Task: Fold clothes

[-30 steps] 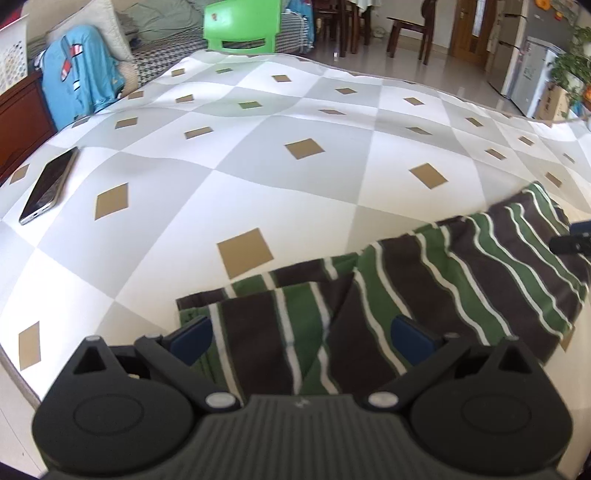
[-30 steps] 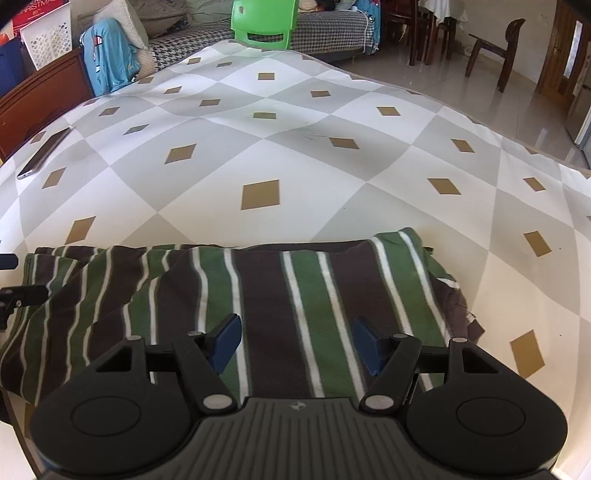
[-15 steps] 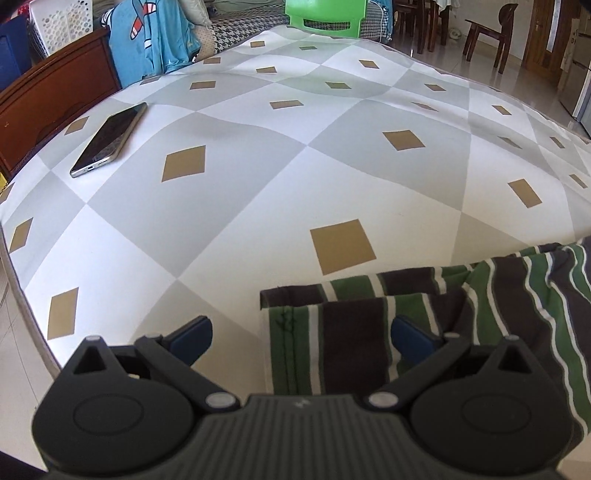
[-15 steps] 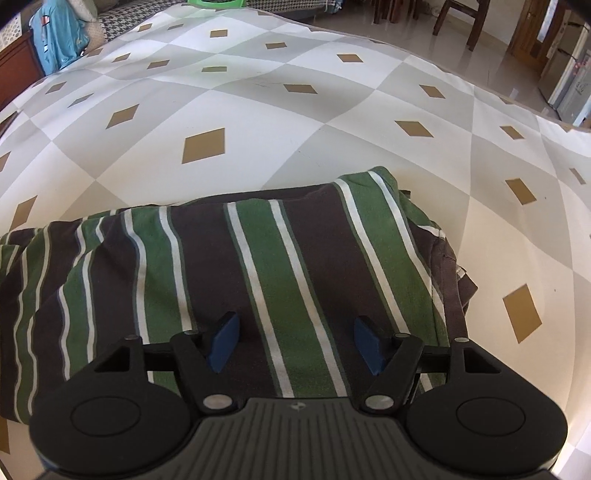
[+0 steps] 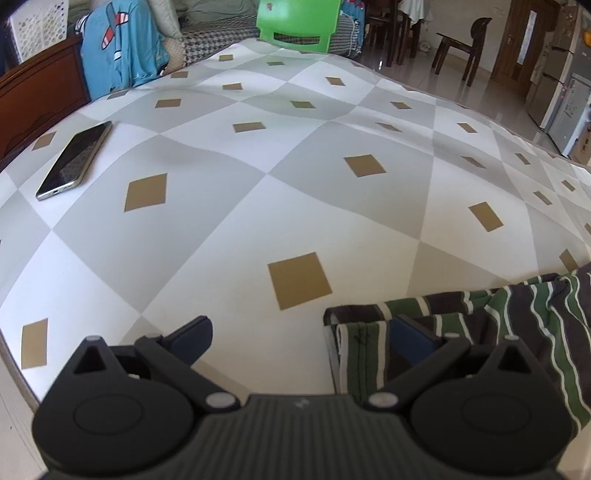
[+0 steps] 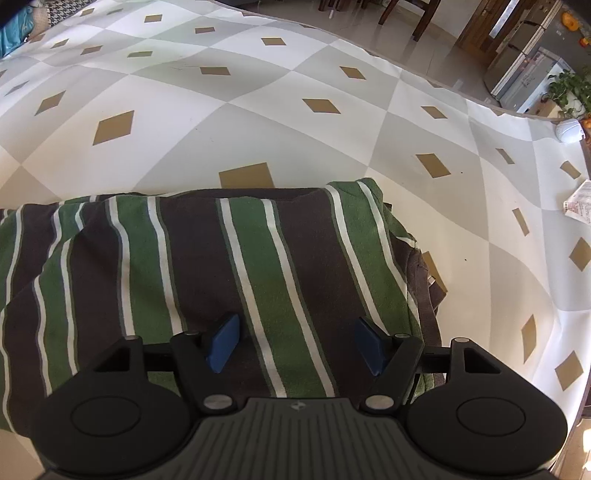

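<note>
Lots of bare cloth-covered desk (image 5: 229, 229) ahead of the left gripper (image 5: 301, 338) & to its left; near edge of the desk runs just below-left of it. Only a phone (image 5: 74, 160) sits far ahead-left, well apart. Beyond the far edge: green chair (image 5: 297, 22), wooden chairs, tiled floor.

Left gripper: jaws wide apart, nothing held. Left finger over bare cloth, right finger (image 5: 410, 339) over the end of the striped garment (image 5: 509, 325); contact w/ fabric can't be told. Garment end lies just right of the gripper's midline, rest trails off right.

Right gripper (image 6: 297, 349): jaws spread, empty, both blue pads (image 6: 221, 341) above the garment (image 6: 192, 266), looking down at a steep angle. Garment fills the view under & left of it; its right edge bunches just right of the gripper, w/ dark hem poking out. Free desk ahead & to the right; desk edge curves far right, where a crumpled paper (image 6: 578, 203) lies near it.

Garment: soft knit, brown/green bands w/ thin white stripes, folded in layers, some wrinkles. Desk cover: smooth, grey/white diamonds w/ tan lozenges.
</note>
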The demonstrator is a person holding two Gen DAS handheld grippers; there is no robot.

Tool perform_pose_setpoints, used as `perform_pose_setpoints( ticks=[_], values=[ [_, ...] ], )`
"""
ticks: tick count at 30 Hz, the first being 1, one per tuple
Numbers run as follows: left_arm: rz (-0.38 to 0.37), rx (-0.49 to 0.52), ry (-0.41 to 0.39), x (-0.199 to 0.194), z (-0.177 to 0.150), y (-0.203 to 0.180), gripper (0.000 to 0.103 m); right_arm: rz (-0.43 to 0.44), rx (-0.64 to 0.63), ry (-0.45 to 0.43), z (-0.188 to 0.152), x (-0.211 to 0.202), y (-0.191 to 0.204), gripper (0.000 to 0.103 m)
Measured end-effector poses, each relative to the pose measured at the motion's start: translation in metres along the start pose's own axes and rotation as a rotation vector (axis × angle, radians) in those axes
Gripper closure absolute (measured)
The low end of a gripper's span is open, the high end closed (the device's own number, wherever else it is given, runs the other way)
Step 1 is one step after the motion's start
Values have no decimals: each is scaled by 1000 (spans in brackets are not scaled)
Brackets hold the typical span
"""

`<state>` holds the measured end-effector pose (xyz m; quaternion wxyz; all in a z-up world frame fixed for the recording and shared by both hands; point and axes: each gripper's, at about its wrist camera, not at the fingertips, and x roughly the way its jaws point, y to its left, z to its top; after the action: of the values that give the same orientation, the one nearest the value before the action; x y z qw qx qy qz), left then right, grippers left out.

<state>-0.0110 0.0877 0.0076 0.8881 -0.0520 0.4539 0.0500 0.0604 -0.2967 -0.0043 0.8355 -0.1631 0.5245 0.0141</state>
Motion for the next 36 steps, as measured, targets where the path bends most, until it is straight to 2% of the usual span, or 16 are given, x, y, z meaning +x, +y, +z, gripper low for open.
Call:
perform_pose_setpoints(
  ticks=[6,12,15,20,34,36],
  values=[
    [-90,256,-31,-3,4,-37,2,16,-19,-4,-6,-2,-3,38],
    [-158,450,1,6,2,-56,16,34,-25,-5,-11,-4,-7,38],
    [-190,493,35,12,2,-58,29,34,-23,-3,-11,-3,-6,38],
    [-231,549,87,24,2,-55,42,19,-43,-7,-10,-2,0,38],
    [-292,626,142,38,8,-53,49,17,-42,-14,-9,-1,1,38],
    [-296,632,146,37,8,-54,54,17,-41,-15,-9,-1,1,38]
  ],
)
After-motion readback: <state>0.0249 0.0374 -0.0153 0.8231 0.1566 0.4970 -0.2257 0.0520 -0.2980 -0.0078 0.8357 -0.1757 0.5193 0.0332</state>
